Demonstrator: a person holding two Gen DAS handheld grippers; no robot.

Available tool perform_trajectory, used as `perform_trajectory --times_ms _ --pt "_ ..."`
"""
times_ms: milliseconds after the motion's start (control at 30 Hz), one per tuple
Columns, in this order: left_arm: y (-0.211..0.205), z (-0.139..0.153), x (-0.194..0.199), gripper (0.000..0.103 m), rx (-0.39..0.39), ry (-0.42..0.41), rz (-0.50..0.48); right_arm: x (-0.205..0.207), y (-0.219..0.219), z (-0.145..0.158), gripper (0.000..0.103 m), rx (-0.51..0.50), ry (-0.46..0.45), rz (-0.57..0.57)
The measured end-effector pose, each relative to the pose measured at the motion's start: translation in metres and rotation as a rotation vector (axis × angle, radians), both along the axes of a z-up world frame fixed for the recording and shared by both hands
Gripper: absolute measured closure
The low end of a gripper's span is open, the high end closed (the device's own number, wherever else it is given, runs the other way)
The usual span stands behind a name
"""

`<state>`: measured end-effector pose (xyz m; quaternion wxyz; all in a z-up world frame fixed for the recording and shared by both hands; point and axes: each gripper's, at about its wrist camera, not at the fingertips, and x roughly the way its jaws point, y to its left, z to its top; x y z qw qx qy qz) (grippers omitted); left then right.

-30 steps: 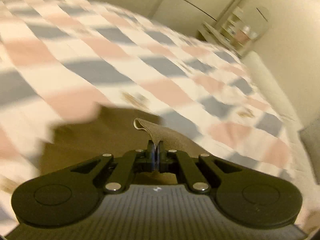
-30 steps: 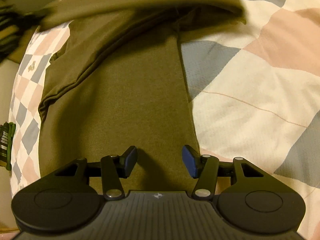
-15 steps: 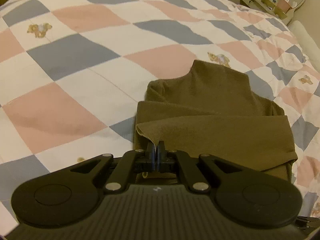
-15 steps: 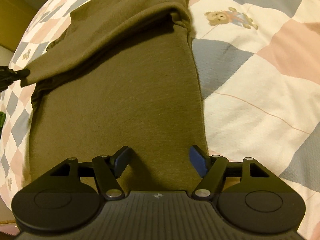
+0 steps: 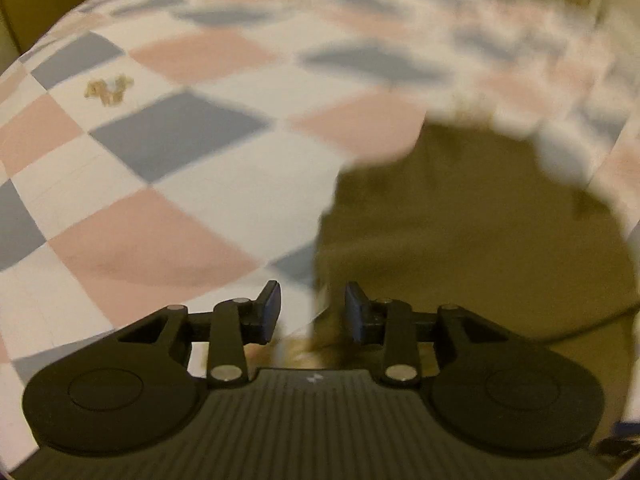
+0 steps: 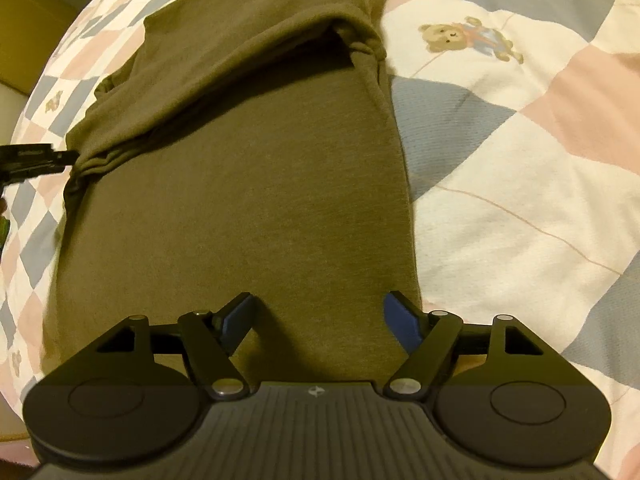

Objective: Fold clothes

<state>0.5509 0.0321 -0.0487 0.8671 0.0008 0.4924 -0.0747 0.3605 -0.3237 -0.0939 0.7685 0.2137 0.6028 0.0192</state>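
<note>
The olive-brown garment [image 6: 240, 184] is lying flat on the checked quilt [image 6: 520, 160], its long axis running straight away from the right gripper [image 6: 318, 312], and a folded-over layer is sitting across its far part. The right gripper is hovering over the garment's near end with its jaws standing wide apart and nothing between them; the garment's right edge is running just inside the right-hand finger, so the cloth is lying ahead and a little to the left of that gripper. The left gripper [image 5: 312, 308] is sitting at the garment's left side, level with the end of the folded layer, jaws parted and empty, with the cloth's side edge falling roughly between its fingertips; its view is blurred, so whether a pad is touching cloth cannot be told. Each hand is therefore near a different edge: the right to the near hem, the left to the side of the fold. Bare quilt is lying open on both sides of the garment and beyond it, giving room to swing a further fold lengthwise. Whether another fold is wanted or this shape is the final one is not settled by these views
</note>
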Motion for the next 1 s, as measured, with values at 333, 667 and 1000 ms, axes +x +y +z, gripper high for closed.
perform_trajectory --times_ms 333,667,1000 --pt "-0.036 -0.043 0.019 0.092 0.069 0.084 -0.106 0.063 -0.027 0.044 0.061 -0.105 -0.296 -0.052" --pt "-0.045 -0.028 -0.025 0.084 0.069 0.084 -0.11 0.086 -0.053 0.012 0.073 -0.193 -0.161 -0.021" --pt "-0.031 -0.04 -0.146 0.085 0.062 0.214 -0.018 0.022 -0.047 0.032 0.071 -0.094 -0.198 0.096"
